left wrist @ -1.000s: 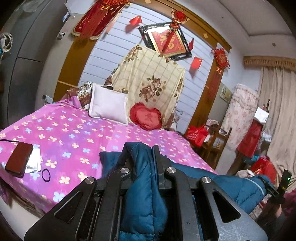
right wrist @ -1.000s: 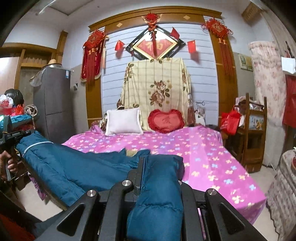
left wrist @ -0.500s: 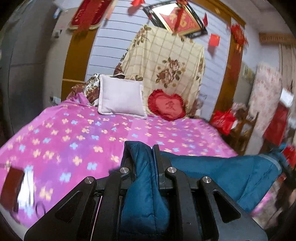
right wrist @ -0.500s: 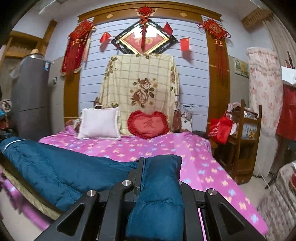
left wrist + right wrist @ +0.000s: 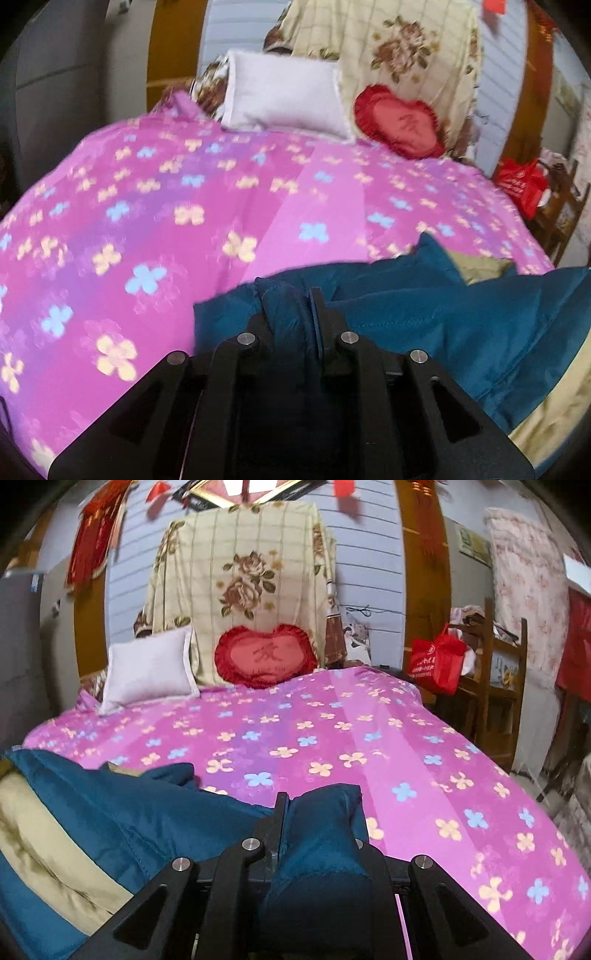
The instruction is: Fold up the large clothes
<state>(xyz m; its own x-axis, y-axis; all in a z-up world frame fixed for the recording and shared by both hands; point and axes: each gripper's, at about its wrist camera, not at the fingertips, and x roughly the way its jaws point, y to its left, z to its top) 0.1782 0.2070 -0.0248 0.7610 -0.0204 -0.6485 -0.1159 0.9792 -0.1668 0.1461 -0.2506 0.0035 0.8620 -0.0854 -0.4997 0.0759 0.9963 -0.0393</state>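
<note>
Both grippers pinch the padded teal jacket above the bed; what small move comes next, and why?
Probably lower both onto the pink flowered bedspread: the left gripper and right gripper each clamp the padded teal jacket, whose span lies partly spread, beige lining showing.

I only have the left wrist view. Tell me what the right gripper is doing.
Observer: The right gripper is shut on a bunched fold of the blue jacket.
Operator: Report what lies ahead of it.
Observer: Bare pink bedspread, up to the heart cushion.
Operator: Say whether the lining shows there.
Observer: Yes, a wide tan lining faces up at that view's left edge.
</note>
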